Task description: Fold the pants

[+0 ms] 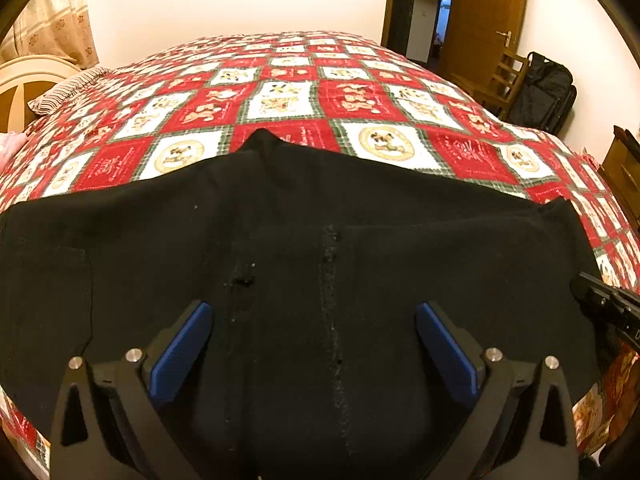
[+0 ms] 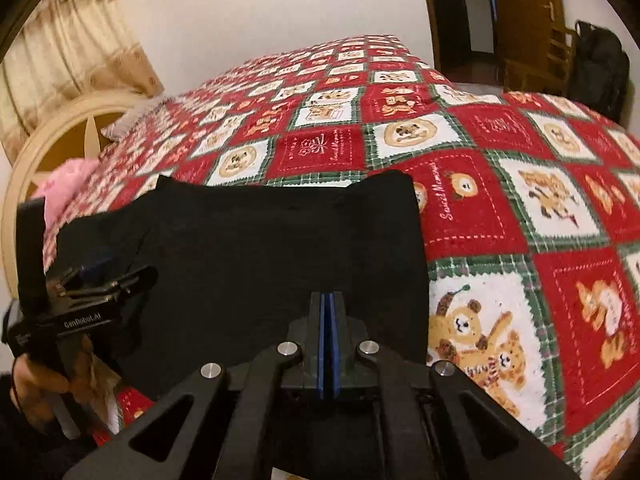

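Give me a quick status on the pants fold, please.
Left claw open above the black pants. Right claw shut, empty. Pants flat on quilt, nothing obstructing.

Right gripper (image 2: 329, 308): blue pads pressed together, nothing between them, over the black pants (image 2: 260, 248). Pants lie folded flat on the red patchwork bedspread (image 2: 500, 208). Left gripper (image 2: 108, 276) at the pants' left edge, gripped by a hand (image 2: 40, 384). Pink cloth (image 2: 68, 184) near the headboard (image 2: 52, 128).
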The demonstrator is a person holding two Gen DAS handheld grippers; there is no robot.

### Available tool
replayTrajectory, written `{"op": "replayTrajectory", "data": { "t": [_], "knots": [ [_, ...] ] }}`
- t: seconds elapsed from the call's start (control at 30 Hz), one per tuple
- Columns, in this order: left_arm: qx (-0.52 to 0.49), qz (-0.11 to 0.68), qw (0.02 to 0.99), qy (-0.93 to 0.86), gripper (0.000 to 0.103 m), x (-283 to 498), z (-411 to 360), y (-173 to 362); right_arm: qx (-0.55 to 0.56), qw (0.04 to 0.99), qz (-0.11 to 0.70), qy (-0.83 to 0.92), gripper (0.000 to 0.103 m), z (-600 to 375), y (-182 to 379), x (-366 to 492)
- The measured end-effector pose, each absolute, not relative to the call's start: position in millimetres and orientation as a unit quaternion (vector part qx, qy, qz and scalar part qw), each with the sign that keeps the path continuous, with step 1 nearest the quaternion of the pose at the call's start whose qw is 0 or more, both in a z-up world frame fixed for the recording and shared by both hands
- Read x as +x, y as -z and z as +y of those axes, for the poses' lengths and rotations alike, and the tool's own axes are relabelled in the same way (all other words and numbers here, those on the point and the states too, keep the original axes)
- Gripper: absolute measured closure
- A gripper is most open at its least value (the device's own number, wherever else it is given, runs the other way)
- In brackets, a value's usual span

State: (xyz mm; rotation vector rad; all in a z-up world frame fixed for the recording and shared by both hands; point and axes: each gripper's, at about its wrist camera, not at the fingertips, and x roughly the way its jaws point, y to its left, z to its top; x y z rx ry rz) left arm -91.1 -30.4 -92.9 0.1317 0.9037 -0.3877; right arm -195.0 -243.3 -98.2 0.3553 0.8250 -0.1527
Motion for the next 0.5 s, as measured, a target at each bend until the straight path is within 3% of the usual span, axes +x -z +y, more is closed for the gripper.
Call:
{"op": "replayTrajectory", "data": {
  "t": [0.17,0.27,0.5],
  "knots": [
    [0.071,0.441,0.875,0.187,0.0,-92,-27,87,0.163,0.897,0.401,0.088,0.1,-234,85,-194],
    [0.069,0.418,0.888,0.177,0.0,-95,-5,69,0.134,0.921,0.363,0.038,0.1,-201,58,-193],
    [-0.04,0.378,0.922,0.072,0.0,-89,128,42,0.053,0.934,0.345,-0.075,0.1,-106,40,-152]
  ]
}}
